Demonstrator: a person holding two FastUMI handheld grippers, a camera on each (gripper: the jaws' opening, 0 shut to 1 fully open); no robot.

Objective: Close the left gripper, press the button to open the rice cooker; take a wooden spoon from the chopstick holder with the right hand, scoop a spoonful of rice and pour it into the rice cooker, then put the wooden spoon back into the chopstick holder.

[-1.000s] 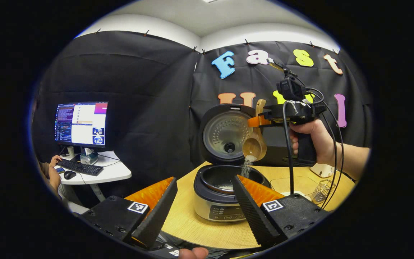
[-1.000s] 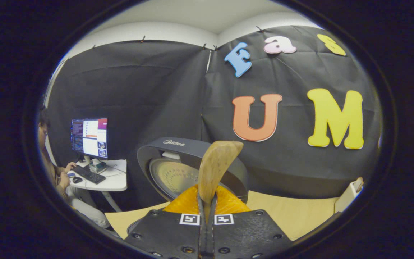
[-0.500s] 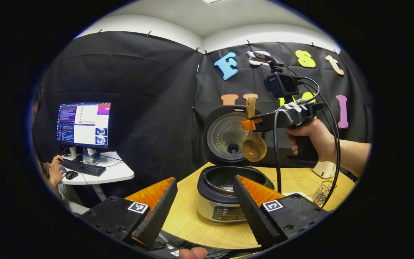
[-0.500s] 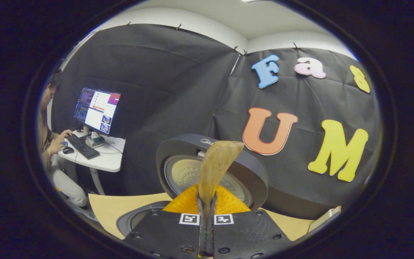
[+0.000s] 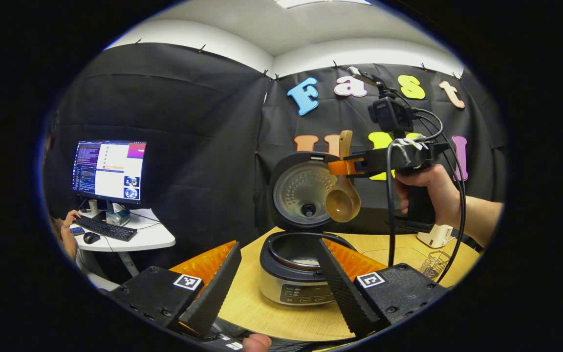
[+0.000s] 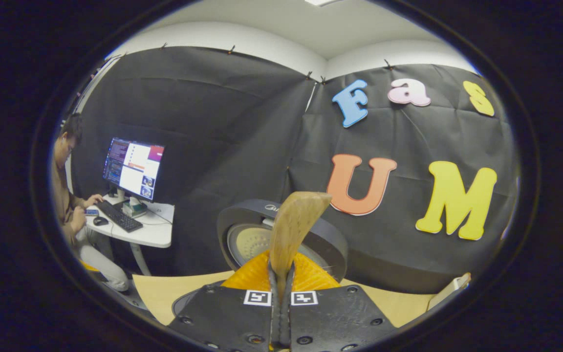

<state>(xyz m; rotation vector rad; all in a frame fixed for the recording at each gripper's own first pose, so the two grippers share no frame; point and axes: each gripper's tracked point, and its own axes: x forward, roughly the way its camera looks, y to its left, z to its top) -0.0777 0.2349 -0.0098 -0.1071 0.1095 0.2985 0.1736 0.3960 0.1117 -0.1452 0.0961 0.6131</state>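
Observation:
The rice cooker [image 5: 293, 291] stands on the round wooden table [image 5: 262, 313] with its lid [image 5: 301, 193] swung up; some white rice lies in its pot. Above the pot hangs the wooden spoon [image 5: 343, 203], bowl down and empty. My right gripper [image 5: 347, 166], held by a hand [image 5: 428, 188], is shut on the spoon's handle. In the right gripper view the handle [image 6: 293, 225] sticks up from between the closed fingers of that gripper [image 6: 281, 278], with the lid [image 6: 257, 239] behind it. My left gripper [image 5: 279, 244] is open in front of the cooker, touching nothing.
A wire chopstick holder [image 5: 433, 264] and a small white object [image 5: 435, 235] sit on the table's right side. To the left, a person [image 6: 66, 195] works at a white desk [image 5: 140, 237] with a monitor [image 5: 109, 168] and a keyboard [image 5: 105, 229].
The stream of rice falling from the spoon into the pot has stopped. The right gripper rose slightly with the empty spoon. The left gripper stayed open and barely shifted.

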